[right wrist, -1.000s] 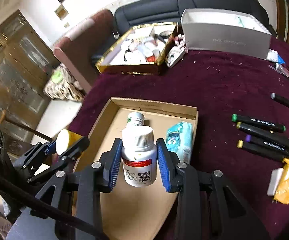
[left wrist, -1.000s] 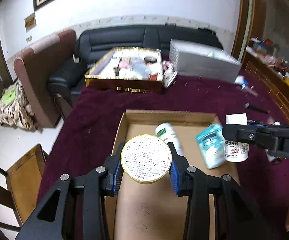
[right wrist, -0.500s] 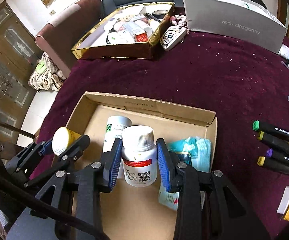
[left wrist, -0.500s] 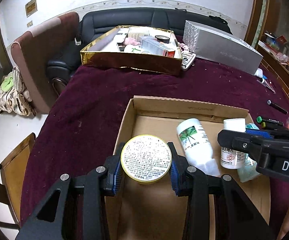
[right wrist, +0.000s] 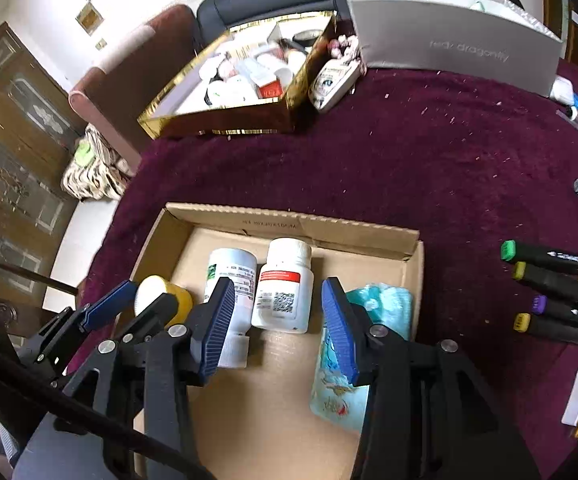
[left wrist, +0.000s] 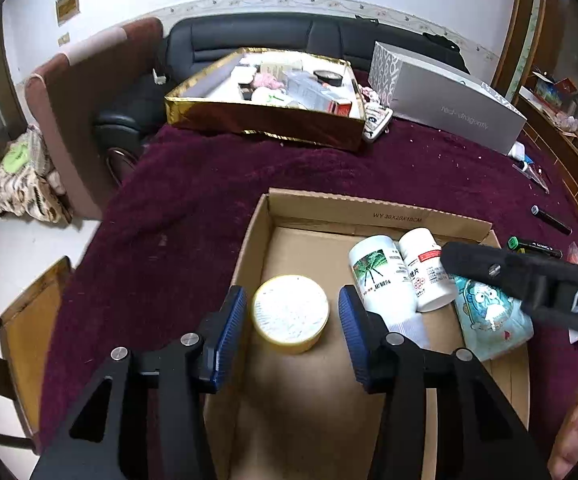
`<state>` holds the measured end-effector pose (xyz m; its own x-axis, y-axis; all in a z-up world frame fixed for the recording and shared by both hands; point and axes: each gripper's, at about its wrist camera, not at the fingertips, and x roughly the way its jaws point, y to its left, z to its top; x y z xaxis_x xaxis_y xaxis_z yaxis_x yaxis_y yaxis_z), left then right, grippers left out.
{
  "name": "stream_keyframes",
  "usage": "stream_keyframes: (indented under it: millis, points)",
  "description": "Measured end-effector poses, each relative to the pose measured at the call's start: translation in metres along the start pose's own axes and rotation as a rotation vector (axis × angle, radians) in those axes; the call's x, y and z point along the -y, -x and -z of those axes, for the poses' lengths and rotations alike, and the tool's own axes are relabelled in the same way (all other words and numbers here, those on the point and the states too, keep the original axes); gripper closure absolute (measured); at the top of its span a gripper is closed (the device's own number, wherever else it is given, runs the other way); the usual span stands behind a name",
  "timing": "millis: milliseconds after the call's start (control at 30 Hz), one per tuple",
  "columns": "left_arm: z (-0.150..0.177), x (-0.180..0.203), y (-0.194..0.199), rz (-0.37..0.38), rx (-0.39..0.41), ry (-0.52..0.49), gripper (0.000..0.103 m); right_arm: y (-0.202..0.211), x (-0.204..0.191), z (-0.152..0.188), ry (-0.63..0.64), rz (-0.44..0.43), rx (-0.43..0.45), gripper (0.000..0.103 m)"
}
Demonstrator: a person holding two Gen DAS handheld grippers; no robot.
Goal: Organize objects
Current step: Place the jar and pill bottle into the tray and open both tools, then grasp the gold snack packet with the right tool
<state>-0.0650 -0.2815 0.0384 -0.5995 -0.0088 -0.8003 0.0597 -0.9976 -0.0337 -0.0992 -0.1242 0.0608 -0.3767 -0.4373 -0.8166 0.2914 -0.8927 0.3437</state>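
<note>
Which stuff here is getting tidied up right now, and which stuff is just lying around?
Part of the job:
- brown cardboard box
- round yellow tin
- white pill bottle with red label
- white bottle with green label
- light blue cartoon packet

Just lying about:
- gold box
- grey box
- black marker pens

A gripper arm hides part of the teal packet (left wrist: pixel 489 312) in the cardboard box (left wrist: pixel 369 208); items in the gold box (right wrist: pixel 225 120) blur together, and the markers (right wrist: pixel 561 276) run off-frame.
</note>
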Motion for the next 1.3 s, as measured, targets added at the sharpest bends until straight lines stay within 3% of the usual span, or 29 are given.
stream_keyframes:
  millis: [133, 200, 333, 400, 500, 733, 933, 1067, 1300]
  points:
    - [0.006, 0.007, 0.028, -0.05, 0.044, -0.039, 0.059, 0.026, 0.005, 0.006, -0.012, -0.028, 0.041, 0.058]
    - [0.011, 0.013, 0.042, -0.065, 0.069, -0.062, 0.053, 0.043, 0.008, 0.013, -0.003, -0.035, 0.07, 0.058]
    - [0.022, 0.03, 0.074, -0.052, 0.118, -0.107, 0.053, 0.077, 0.017, 0.028, 0.015, -0.039, 0.122, 0.056]
    - [0.028, 0.04, 0.089, -0.018, 0.128, -0.117, 0.053, 0.099, 0.029, 0.038, 0.013, -0.043, 0.15, 0.049]
    - [0.036, 0.052, 0.107, 0.083, 0.123, -0.099, 0.049, 0.128, 0.055, 0.052, -0.008, -0.038, 0.188, 0.047]
    - [0.049, 0.102, 0.126, 0.303, 0.071, -0.097, 0.045, 0.191, 0.156, 0.084, -0.164, 0.08, 0.276, 0.044]
    - [0.064, 0.152, 0.119, 0.374, 0.0, -0.14, 0.045, 0.183, 0.2, 0.101, -0.258, 0.05, 0.223, 0.044]
    - [0.074, 0.168, 0.123, 0.369, -0.005, -0.175, 0.045, 0.164, 0.209, 0.099, -0.267, 0.06, 0.191, 0.044]
    - [0.074, 0.167, 0.119, 0.34, -0.012, -0.172, 0.045, 0.133, 0.21, 0.084, -0.213, 0.23, 0.154, 0.044]
